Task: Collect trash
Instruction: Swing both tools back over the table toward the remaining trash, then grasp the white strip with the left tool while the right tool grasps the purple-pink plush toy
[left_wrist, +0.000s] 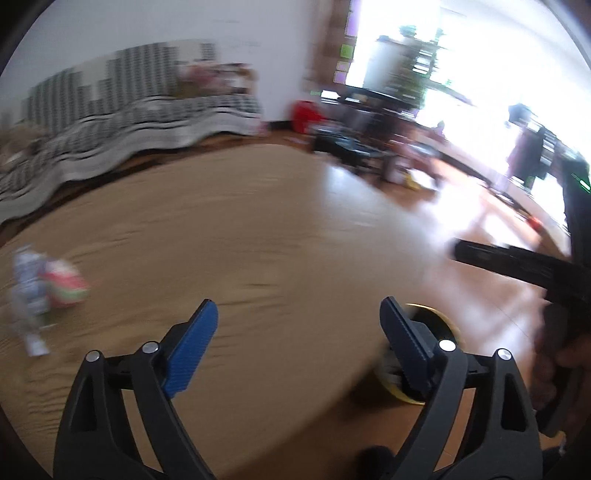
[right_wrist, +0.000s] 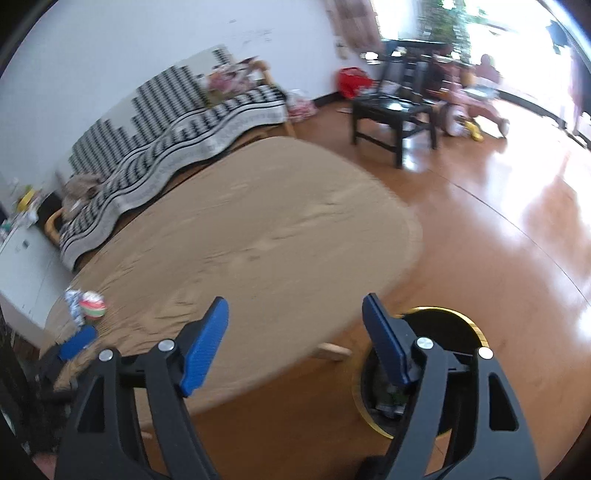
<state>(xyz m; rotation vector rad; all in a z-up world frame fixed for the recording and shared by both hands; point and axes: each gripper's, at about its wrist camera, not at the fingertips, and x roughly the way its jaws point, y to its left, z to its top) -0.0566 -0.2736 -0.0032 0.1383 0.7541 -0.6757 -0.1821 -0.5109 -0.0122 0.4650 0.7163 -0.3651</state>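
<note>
Crumpled trash lies on the far left of a tan table (left_wrist: 240, 221): a white-blue wrapper (left_wrist: 27, 295) beside a red, white and green wrapper (left_wrist: 66, 282). Both also show in the right wrist view, the wrapper (right_wrist: 74, 301) and the red-green one (right_wrist: 93, 304). A black bin with a gold rim (right_wrist: 469, 325) stands on the floor by the table's near right edge, with some trash inside; it also shows in the left wrist view (left_wrist: 434, 321). My left gripper (left_wrist: 299, 317) is open and empty over the table. My right gripper (right_wrist: 295, 314) is open and empty above the table edge and bin.
A sofa with a black-and-white cover (right_wrist: 166, 147) runs along the far side of the table. A black side table (right_wrist: 391, 110) and chair stand at the back right on the shiny wood floor (right_wrist: 498, 221). A white cabinet (right_wrist: 22, 266) is at the left.
</note>
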